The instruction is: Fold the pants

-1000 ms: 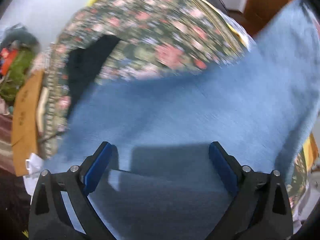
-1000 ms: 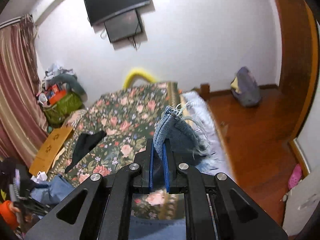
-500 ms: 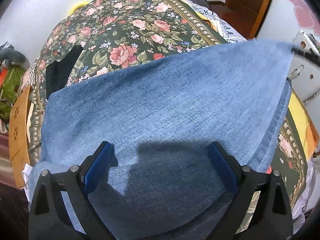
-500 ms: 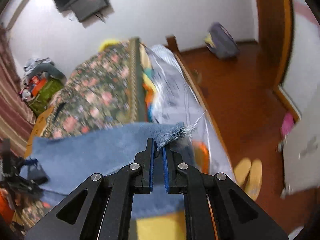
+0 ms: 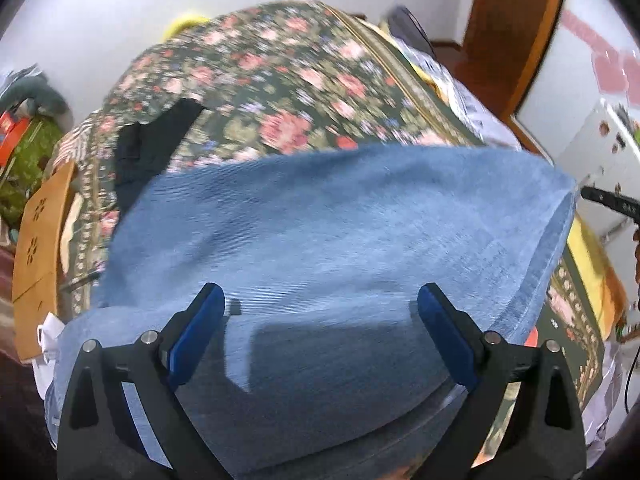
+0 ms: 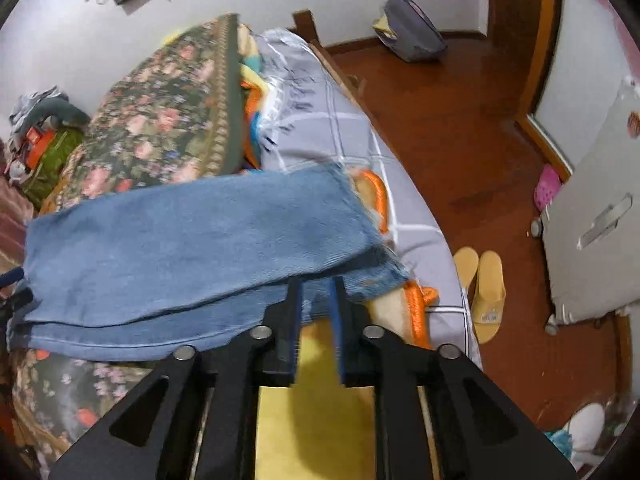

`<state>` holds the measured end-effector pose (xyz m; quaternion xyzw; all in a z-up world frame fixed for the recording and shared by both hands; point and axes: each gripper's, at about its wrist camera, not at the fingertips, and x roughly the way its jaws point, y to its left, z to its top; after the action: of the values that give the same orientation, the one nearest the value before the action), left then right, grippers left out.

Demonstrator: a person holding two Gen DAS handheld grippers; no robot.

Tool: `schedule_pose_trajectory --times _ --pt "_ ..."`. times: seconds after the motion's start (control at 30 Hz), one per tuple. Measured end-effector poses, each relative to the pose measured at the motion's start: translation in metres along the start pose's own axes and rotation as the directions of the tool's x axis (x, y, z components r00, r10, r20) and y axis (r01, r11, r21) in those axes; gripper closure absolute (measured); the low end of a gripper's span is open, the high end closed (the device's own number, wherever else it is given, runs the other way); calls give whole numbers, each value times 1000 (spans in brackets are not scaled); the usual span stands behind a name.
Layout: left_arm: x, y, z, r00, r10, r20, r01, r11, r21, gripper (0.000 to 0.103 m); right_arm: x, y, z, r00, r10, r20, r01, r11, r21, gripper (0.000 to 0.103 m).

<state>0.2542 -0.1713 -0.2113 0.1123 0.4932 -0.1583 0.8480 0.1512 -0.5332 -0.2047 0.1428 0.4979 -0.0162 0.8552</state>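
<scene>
The denim pants (image 6: 192, 248) are spread, folded, across the floral bed (image 6: 160, 120). The right tool (image 6: 314, 286), just opened, is parted at the frayed hem; the left tool (image 5: 320, 312) is held wide apart above the cloth.

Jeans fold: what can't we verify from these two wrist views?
- Left wrist: near end of the jeans runs under the left gripper and off the bottom edge; the floral bedspread is motion-blurred.
- Right wrist: whether the right gripper, jaws just opening, touches the denim: blur and the fingers hide its frayed hem.
- Either view: the lower layers, covered by the top layer.
</scene>
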Motion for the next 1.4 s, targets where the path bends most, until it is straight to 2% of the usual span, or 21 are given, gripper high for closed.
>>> schedule_pose_trajectory --times 0.17,0.3,0.37,0.53,0.7,0.83,0.93,1.0,1.1,1.17,1.27,1.33,1.37,1.4 --pt "-42 56 -4 991 74 112 -63 993 -99 5 -26 54 14 995 30 93 -17 991 -136 68" --pt "-72 108 -15 973 156 172 -123 975 -186 5 -38 119 31 982 110 155 -69 966 -250 53" --pt "-87 145 -26 962 200 188 -151 958 -244 5 -42 161 38 970 166 175 -104 943 -316 51" --pt "-105 229 -57 939 302 164 -227 904 -363 5 -36 245 47 945 288 154 -196 878 -437 42" --pt "-101 314 -92 941 332 68 -261 838 -478 5 -1 325 47 931 361 60 -274 796 -539 42" --pt "-68 364 -117 955 293 -38 -268 805 -530 5 30 372 43 930 368 -25 -313 751 -582 42" --pt "-34 386 -135 963 240 -123 -268 794 -545 5 61 401 43 927 361 -95 -344 725 -596 42" --pt "-13 396 -146 966 194 -170 -257 794 -552 5 74 413 44 925 357 -132 -361 715 -598 42" --pt "12 403 -167 966 119 -229 -234 777 -584 5 101 433 50 913 353 -202 -401 696 -596 42" --pt "25 399 -178 972 44 -231 -178 781 -598 5 115 445 52 908 346 -238 -418 686 -596 42" --pt "36 380 -184 966 34 -255 -171 825 -539 5 140 462 50 910 293 -294 -414 676 -609 42" --pt "36 369 -188 965 61 -255 -187 841 -508 5 156 470 44 888 273 -370 -451 668 -592 51" --pt "34 366 -191 967 69 -247 -190 841 -506 5 162 472 41 884 252 -394 -454 666 -591 66" --pt "32 365 -193 968 68 -243 -187 840 -510 5 167 474 36 887 223 -403 -441 664 -604 73"
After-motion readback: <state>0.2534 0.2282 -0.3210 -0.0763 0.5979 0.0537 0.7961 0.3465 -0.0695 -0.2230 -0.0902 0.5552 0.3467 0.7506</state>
